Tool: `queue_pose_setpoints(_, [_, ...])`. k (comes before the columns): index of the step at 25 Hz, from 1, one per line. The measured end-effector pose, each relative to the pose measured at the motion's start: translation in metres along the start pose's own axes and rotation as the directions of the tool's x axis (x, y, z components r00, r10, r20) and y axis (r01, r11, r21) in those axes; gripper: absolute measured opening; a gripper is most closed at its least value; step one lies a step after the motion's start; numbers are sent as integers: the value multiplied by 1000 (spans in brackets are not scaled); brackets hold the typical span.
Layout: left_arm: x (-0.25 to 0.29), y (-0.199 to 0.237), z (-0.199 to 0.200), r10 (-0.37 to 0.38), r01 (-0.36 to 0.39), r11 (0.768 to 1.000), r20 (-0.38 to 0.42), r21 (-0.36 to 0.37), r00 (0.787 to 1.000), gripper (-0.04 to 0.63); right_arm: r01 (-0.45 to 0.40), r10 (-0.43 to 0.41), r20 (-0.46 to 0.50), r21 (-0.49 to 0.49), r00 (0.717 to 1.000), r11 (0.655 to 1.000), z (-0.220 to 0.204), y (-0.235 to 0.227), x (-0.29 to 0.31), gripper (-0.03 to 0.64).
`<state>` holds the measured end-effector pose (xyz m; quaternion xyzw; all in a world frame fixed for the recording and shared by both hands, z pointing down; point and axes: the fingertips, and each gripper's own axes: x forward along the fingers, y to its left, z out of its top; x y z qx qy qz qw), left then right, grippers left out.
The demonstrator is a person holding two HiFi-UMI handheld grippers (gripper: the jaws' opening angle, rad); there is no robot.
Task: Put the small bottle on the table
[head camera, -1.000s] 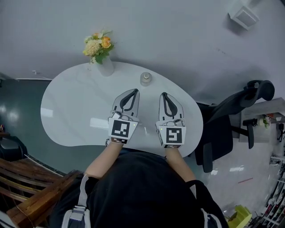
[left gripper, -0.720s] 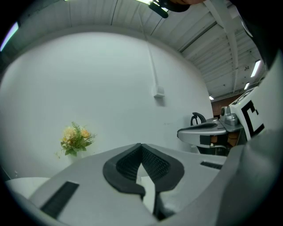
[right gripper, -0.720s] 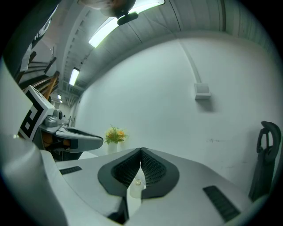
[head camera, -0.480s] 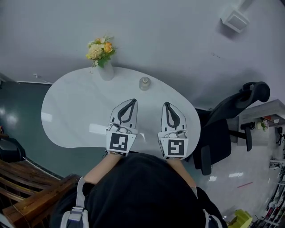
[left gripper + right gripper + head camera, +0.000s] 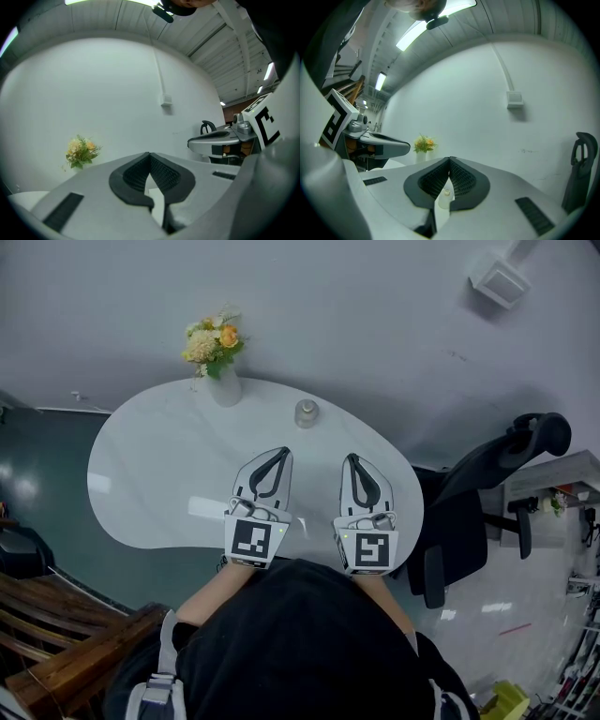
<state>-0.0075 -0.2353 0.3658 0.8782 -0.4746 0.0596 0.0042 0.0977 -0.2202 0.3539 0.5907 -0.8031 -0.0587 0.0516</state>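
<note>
The small clear bottle (image 5: 307,413) stands upright on the white table (image 5: 150,474) near its far edge, apart from both grippers. Through the slit of the right gripper's jaws the bottle (image 5: 446,198) shows ahead. My left gripper (image 5: 281,455) hovers over the near middle of the table, shut, with nothing in it. My right gripper (image 5: 350,460) sits beside it to the right, also shut and empty. In the left gripper view the left gripper (image 5: 150,154) has its tips touching, and in the right gripper view the right gripper (image 5: 450,160) likewise.
A vase of yellow and orange flowers (image 5: 216,357) stands at the table's far left edge, also seen as flowers (image 5: 80,151) and flowers (image 5: 423,145). A black office chair (image 5: 487,493) is right of the table. A wooden bench (image 5: 56,624) lies at lower left.
Both grippers have drawn back a little toward the person, away from the bottle, over the last second. Between half a second ago and now almost nothing moves.
</note>
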Motion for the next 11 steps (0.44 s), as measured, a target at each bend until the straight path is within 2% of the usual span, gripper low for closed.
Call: queue_pose_setpoints(11, [8,4,-4,-6,6,1000,-7,2,1000,8,-8,8,-14,3,1000,1000,-5,0,10,21])
